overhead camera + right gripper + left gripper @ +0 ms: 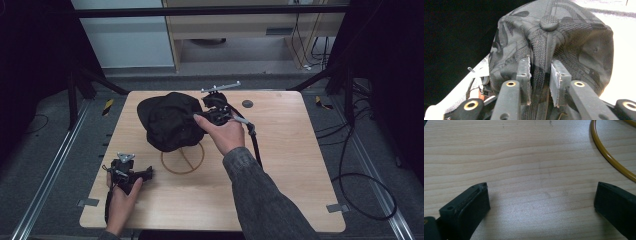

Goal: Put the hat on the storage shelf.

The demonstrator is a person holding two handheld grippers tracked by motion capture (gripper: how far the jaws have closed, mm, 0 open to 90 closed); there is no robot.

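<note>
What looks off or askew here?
Nothing damaged or spilled. The black cap sits crumpled, overlapping the yellow ring rather than centred in it. The right claw pinches its fabric; the left claw is open over bare table.

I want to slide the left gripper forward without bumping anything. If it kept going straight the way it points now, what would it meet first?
Probably the yellow ring. The left gripper is open over bare table, with the ring curving in ahead on one side; depth is hard to judge, so it might just clear it.
</note>
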